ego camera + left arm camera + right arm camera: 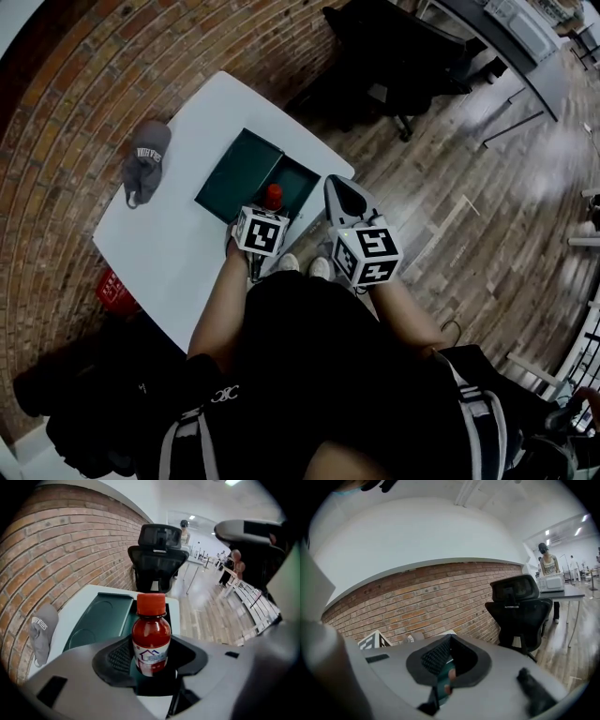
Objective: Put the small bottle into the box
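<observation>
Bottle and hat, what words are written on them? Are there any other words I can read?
Bottle: a blue house picture on the label; the words under it are too small to read.
Hat: pale capital letters, too blurred to read for sure.
Red thing on the floor: white print, too small to read.
Marker cubes: only black-and-white squares, no words.

Records red brick wall point(75, 112) along lower courses, plain white wall point(417, 536) above. Finds white table point(159, 253) standing near brick. Notes wood plank floor point(469, 216), glossy in places. Logs black high-backed office chair point(394, 66) just beyond table, long dark-topped desk point(511, 42) farther off. Observes ceiling strip lights point(580, 530) lit at room's far end.
</observation>
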A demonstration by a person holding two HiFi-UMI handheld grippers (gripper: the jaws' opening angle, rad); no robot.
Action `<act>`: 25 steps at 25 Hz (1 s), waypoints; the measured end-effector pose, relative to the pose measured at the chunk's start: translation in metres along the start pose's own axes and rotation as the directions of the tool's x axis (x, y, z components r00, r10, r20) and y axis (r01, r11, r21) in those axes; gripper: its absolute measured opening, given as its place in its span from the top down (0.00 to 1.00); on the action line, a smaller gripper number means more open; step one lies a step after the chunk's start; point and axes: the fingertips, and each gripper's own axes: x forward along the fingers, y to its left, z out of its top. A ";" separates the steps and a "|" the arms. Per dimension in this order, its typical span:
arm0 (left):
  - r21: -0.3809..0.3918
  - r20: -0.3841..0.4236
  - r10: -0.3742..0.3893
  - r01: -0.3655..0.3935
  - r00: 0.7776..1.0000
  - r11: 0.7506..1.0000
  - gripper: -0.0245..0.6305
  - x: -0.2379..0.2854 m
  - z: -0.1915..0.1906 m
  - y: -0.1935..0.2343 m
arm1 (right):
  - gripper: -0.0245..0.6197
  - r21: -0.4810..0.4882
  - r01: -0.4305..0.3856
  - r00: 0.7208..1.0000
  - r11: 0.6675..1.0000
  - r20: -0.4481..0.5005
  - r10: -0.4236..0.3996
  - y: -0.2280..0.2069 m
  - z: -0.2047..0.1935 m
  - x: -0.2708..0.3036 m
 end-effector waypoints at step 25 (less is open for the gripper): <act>0.236 -0.391 0.028 0.071 0.920 0.969 0.61 0.078 -0.050 -0.007 | 0.92 -0.008 0.194 0.981 0.981 -0.001 -0.194 -0.024 0.005 -0.025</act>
